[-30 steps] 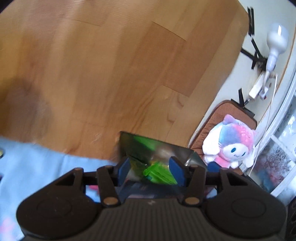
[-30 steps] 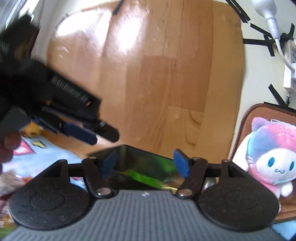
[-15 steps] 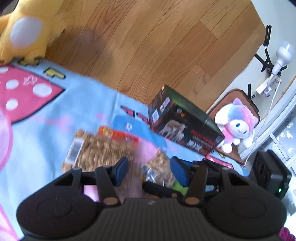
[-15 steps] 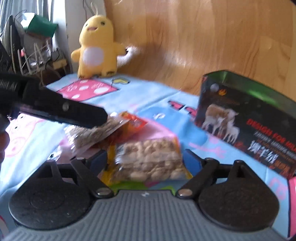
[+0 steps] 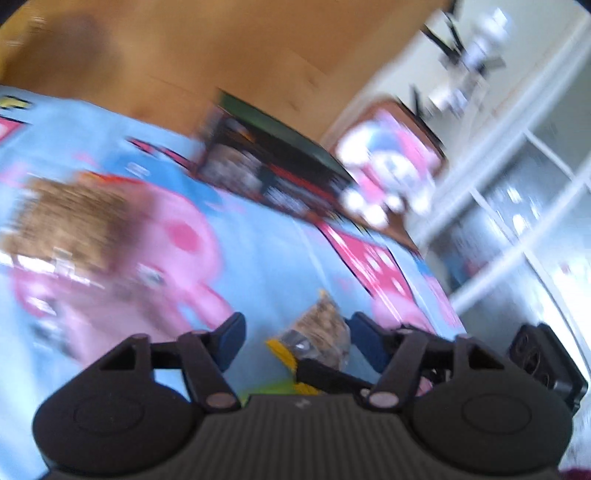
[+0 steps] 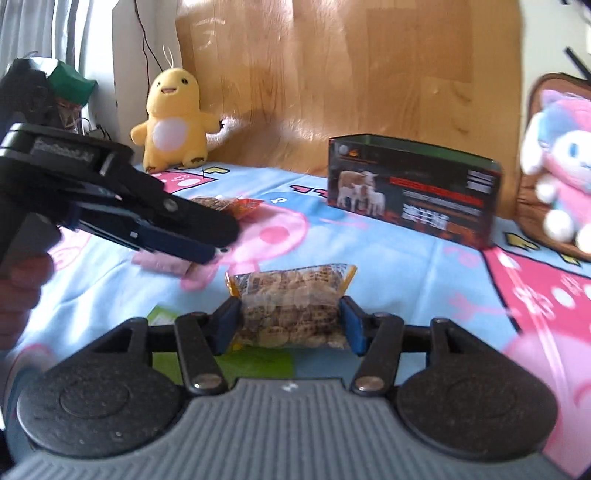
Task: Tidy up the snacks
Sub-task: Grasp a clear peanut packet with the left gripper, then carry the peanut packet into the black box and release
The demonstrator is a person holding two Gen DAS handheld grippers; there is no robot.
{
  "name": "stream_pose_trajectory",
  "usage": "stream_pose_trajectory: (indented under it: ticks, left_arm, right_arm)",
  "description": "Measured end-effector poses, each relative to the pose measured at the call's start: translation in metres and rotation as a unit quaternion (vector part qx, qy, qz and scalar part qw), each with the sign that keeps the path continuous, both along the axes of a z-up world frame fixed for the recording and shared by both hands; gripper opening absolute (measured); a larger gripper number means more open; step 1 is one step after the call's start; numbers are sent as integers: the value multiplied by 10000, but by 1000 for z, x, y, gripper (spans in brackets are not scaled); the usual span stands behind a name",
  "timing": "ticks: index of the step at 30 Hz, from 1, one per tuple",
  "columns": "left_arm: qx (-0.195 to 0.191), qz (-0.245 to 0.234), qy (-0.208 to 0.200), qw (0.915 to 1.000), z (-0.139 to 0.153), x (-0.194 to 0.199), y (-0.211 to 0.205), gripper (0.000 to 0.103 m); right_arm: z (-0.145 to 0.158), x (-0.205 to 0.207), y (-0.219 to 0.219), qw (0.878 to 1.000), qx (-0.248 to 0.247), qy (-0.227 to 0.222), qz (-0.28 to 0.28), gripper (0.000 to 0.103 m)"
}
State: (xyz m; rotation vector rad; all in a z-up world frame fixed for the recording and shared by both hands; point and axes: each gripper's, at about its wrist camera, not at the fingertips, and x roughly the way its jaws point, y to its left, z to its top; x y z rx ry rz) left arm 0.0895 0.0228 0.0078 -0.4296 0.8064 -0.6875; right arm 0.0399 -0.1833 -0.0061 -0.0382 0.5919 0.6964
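A wooden headboard point(image 6: 351, 74) is standing across twelve o'clock in the right wrist view, catching bright glare at its lower middle. A blue cartoon bedsheet point(image 6: 406, 266) is spreading below it from nine to four o'clock, while a curtain point(image 6: 37, 29) is hanging at ten o'clock. In the blurred left wrist view, a white wall point(image 5: 424, 59) and glazed white frames point(image 5: 524, 206) are showing at two and three o'clock.

A clear peanut packet point(image 6: 291, 295) had yellow edges; the blanket point(image 6: 406, 258) was light blue with pink cartoon prints; the plush chick point(image 6: 173, 118) was yellow.
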Motion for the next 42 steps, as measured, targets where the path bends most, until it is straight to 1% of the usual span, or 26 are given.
stream_pose_trajectory:
  ticks: [1,3,4,5,6,7,8,10,12,16,19,22,25,28,30,33,37,38,39,40,41,42]
  left_arm:
    - [26,-183,-11,9998,-1,-1,-10,82]
    - [74,-428,18,9991,-5,-5,-26,82]
    - [78,-515,100,9986,-8,-5,-33,73]
    - [97,-567,175,9982,-11,-6,-39,70]
    - [219,-490,135,9985,-12,-8,-43,59]
    - [379,-412,54,9984,-11,-9,-45,52]
    - [365,-419,78,9984,-11,-9,-44,50]
    - [204,-334,205,9990,-10,-7,-37,42]
    - [168,-256,199,9993,-6,-7,-32,39]
    - [233,-120,-56,9996,15,2,-31,38]
    - [173,-68,-295,9994,36,14,-28,37]
    - [200,-35,-601,9980,60,35,-31,37]
    - [272,-5,-927,9953,80,63,-37,37]
    - [299,30,-1050,9940,91,102,-49,37]
    - [395,66,-1090,9932,92,129,-60,37]
    - [552,112,-1095,9924,85,163,-78,37]
    - [691,256,-1059,9916,72,193,-96,37]
    - [750,354,-1007,9915,69,198,-99,36]
    - [835,458,-920,9912,65,201,-100,36]
    - [926,566,-849,9905,61,203,-100,40]
    - [938,580,-827,9904,58,202,-96,43]
    - [933,581,-832,9904,58,198,-93,46]
  right_arm:
    - [0,-3,-3,9999,57,-17,81,61]
    - [1,-9,-8,9995,116,-117,277,62]
    - [1,-11,-8,9994,82,-191,274,62]
    - [0,-13,-8,9994,35,-257,233,62]
    - [0,-13,-8,9994,-19,-303,147,62]
    - [0,-14,-10,9995,-16,-316,86,62]
    - [0,-14,-13,9996,31,-290,48,62]
    - [1,-14,-17,9995,168,-280,-3,62]
    - [3,-13,-14,9990,208,-389,-41,62]
    - [13,-13,-8,9968,299,-715,-173,60]
    - [25,0,-5,9937,391,-1021,-255,59]
    - [37,22,-1,9893,423,-1355,-333,59]
    - [48,52,2,9837,446,-1676,-469,58]
    - [49,87,7,9782,345,-1942,-652,58]
    - [44,112,8,9760,252,-2018,-776,57]
    - [34,149,4,9771,235,-1890,-951,57]
    - [20,178,5,9766,133,-1782,-1194,58]
    - [17,182,6,9753,64,-1812,-1262,60]
    - [14,184,8,9728,-62,-1860,-1382,66]
    - [12,185,10,9695,-202,-1895,-1541,69]
    - [11,185,8,9691,-243,-1887,-1570,74]
    - [12,182,5,9711,-171,-1839,-1511,73]
